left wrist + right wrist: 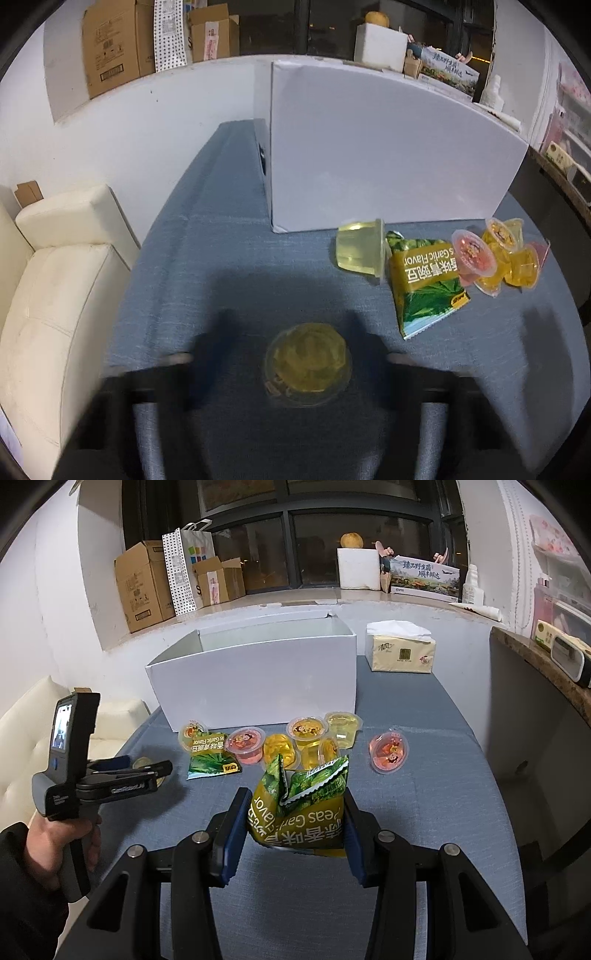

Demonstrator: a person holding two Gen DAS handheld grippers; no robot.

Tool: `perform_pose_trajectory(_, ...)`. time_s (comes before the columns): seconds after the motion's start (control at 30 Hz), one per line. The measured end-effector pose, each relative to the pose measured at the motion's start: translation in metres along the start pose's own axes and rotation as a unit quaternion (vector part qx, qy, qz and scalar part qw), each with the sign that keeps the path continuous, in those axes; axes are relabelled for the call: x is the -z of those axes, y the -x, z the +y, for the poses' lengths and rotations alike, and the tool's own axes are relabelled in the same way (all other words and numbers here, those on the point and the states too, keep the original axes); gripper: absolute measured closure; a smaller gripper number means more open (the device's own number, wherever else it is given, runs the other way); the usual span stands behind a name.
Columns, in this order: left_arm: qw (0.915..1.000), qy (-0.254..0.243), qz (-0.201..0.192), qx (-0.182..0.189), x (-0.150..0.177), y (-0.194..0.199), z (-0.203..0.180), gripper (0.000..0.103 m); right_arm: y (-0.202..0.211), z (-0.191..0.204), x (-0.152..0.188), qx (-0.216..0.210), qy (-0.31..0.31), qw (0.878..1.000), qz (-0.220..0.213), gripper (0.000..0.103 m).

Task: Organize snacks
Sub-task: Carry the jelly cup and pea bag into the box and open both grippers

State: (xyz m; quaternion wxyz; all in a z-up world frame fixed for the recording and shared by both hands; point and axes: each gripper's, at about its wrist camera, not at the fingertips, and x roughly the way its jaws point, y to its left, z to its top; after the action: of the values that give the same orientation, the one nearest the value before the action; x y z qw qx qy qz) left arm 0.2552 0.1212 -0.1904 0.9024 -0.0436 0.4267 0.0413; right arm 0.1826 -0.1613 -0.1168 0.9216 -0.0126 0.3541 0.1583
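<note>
In the left wrist view a yellow jelly cup (308, 363) stands upright on the blue cloth between the blurred fingers of my left gripper (288, 360). The jaws are open and clear of the cup on both sides. My right gripper (295, 801) is shut on a green-and-yellow garlic pea bag (299, 812), its blue pads pressing the bag's sides. A second pea bag (210, 755) lies flat beside a cluster of yellow and red jelly cups (306, 734). Behind them stands an open white box (258, 679). The left gripper (155, 771) shows at the left, held by a hand (55, 834).
One red jelly cup (388, 751) sits apart to the right. A pale cup (360, 251) lies on its side by the box. A tissue pack (400, 651) stands at the back right. A cream sofa (55, 277) borders the table's left edge, a dark counter (535, 657) its right.
</note>
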Motion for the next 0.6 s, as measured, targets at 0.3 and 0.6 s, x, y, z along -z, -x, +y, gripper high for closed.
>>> perform_pose_trajectory(0.3,0.9990,0.010,-0.023,0.038,0.012,0.025,-0.003,0.069,-0.004,0.004,0.002,-0.004,0.004,1.000,0.004,0.053)
perform_pose_trajectory(0.6,0.9958,-0.007,-0.069,0.059,-0.013,0.071,-0.013,0.069,-0.002,0.008,-0.001,-0.010,0.005,1.000,-0.003,0.053)
